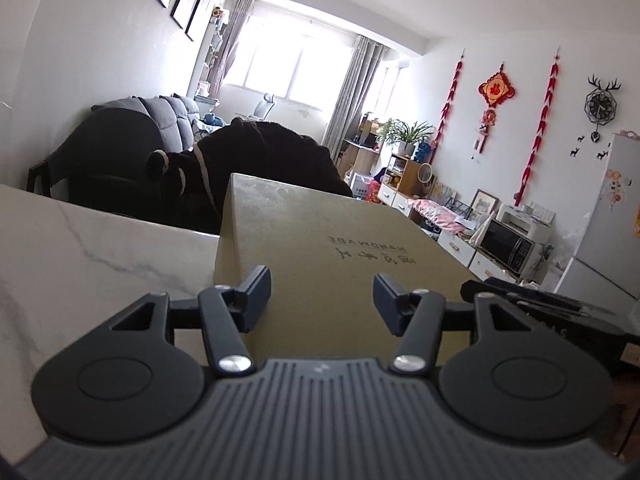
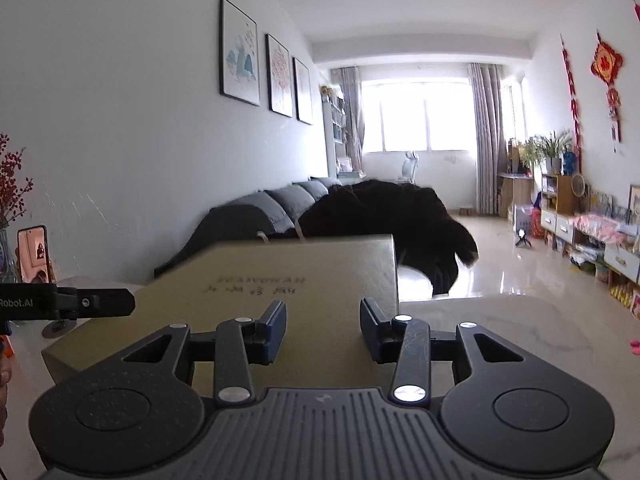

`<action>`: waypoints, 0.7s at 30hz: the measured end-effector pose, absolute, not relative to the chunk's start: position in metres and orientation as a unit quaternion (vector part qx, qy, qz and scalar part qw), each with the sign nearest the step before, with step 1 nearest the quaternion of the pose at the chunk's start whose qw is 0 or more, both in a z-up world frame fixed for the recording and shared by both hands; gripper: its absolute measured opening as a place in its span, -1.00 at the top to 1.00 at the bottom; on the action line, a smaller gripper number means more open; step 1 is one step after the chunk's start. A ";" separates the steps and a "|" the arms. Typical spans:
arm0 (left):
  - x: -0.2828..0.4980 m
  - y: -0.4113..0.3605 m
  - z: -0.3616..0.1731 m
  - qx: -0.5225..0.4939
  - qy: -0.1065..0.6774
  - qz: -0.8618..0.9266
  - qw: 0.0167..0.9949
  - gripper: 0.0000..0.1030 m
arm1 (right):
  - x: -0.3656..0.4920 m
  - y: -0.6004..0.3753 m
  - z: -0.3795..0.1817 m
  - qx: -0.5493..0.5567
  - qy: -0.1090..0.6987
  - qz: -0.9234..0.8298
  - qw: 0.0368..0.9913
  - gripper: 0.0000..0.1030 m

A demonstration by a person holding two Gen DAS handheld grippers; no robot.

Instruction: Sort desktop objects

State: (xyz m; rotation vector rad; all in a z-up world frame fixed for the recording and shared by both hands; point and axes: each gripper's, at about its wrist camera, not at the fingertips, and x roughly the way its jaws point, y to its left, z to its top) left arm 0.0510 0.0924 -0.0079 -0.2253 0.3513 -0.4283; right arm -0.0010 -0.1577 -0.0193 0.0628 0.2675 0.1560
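One olive box (image 1: 328,248) on marble table (image 1: 80,256); two grippers open-fingered above.

a gray sofa (image 2: 276,208) with a dark blanket (image 2: 384,220), three pictures (image 2: 276,76) above, a phone (image 2: 34,254) on a stand.

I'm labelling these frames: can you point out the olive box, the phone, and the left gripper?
olive box (image 1: 320,232), left wrist view, on its printed lid.
phone (image 2: 34,254), right wrist view, on its lit screen.
left gripper (image 1: 322,300), left wrist view, midway between its open fingertips.
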 end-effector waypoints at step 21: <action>0.122 0.085 0.023 -0.086 0.224 -0.218 0.946 -0.23 | 0.081 -0.163 0.014 0.013 0.223 0.126 0.967 0.03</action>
